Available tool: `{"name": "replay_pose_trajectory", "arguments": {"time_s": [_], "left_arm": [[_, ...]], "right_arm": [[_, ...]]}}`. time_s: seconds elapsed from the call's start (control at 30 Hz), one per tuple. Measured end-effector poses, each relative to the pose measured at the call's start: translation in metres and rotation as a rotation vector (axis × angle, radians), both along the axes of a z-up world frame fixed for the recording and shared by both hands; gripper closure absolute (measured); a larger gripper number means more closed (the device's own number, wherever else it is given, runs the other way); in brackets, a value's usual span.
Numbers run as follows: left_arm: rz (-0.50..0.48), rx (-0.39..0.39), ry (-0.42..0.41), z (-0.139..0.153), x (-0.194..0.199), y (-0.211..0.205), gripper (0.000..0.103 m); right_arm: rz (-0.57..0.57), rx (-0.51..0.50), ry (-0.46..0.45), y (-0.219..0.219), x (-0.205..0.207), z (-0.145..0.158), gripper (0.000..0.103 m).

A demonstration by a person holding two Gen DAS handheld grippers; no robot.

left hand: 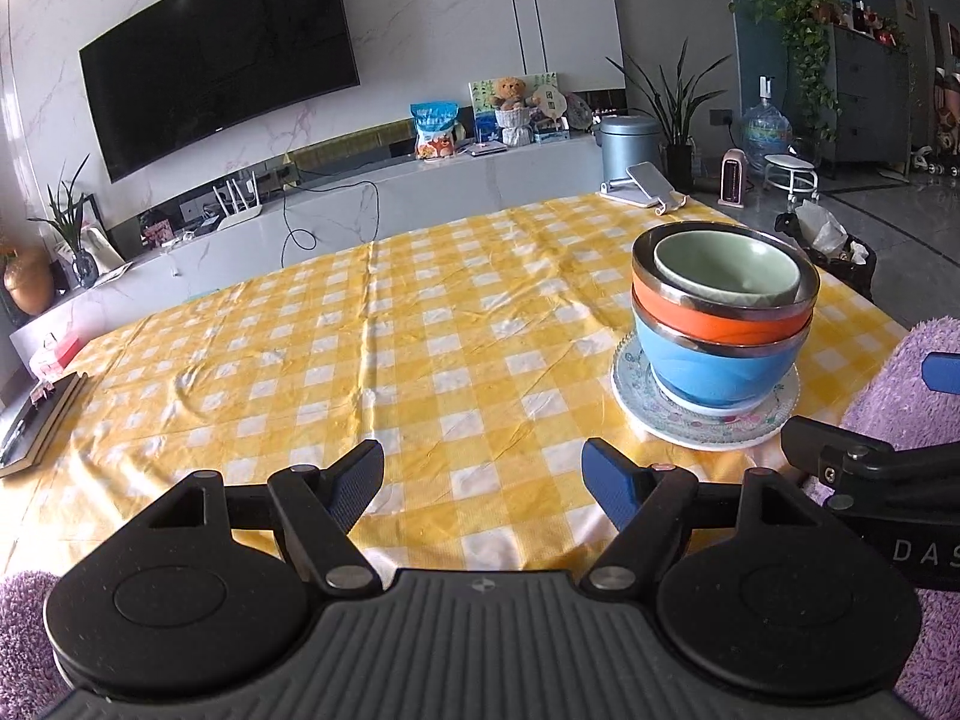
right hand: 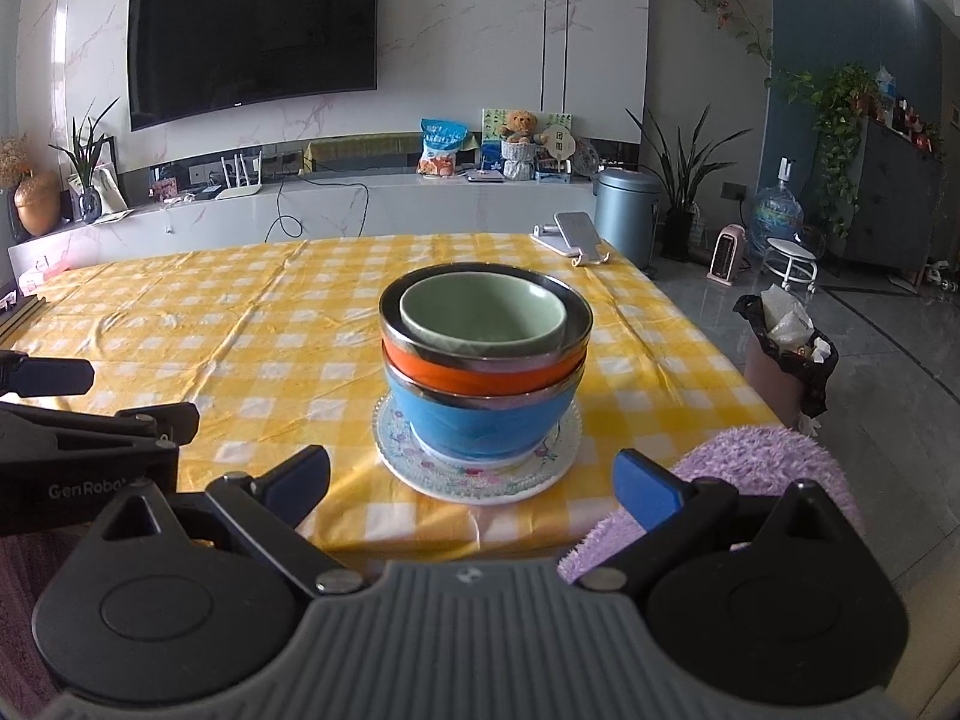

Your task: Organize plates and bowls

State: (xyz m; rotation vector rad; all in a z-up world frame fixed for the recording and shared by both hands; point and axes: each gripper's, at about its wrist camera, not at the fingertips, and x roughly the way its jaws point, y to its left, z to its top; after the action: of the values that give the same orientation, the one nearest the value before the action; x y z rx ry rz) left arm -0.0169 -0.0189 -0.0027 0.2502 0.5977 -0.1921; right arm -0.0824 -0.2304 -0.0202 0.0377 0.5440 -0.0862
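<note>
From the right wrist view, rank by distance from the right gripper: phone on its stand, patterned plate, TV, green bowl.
From the right gripper:
1. Patterned plate, just ahead, table's near edge.
2. Green bowl, topping the stack.
3. Phone on its stand, table's far right corner.
4. TV, back wall.

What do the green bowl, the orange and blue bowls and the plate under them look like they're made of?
Green bowl: likely glazed ceramic, with thick walls and a soft satin sheen.
Orange bowl and blue bowl: shiny metal rims, probably stainless steel inside; the smooth coloured shells could be plastic.
Plate: glossy white with a floral print, ceramic or melamine; I can't tell which.
</note>
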Motion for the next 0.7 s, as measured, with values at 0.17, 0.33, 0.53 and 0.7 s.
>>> {"name": "replay_pose_trajectory", "arguments": {"time_s": [0.17,0.33,0.53,0.7], "left_arm": [[0.009,0.01,0.008,-0.0022,0.0004,0.0005,0.015],[0.011,0.014,0.013,-0.002,-0.0002,0.0003,0.015],[0.013,0.014,0.017,-0.0026,0.0019,0.0006,0.015],[0.014,0.013,0.018,-0.0028,0.0023,0.001,0.015]], "right_arm": [[-0.008,0.014,0.008,-0.0031,0.0001,-0.0024,0.004],[-0.004,0.011,0.0,-0.0017,-0.0012,-0.0013,0.004],[0.005,0.005,-0.002,-0.0004,-0.0012,-0.0015,0.004],[0.006,0.006,-0.005,-0.0008,-0.0006,-0.0011,0.004]]}}
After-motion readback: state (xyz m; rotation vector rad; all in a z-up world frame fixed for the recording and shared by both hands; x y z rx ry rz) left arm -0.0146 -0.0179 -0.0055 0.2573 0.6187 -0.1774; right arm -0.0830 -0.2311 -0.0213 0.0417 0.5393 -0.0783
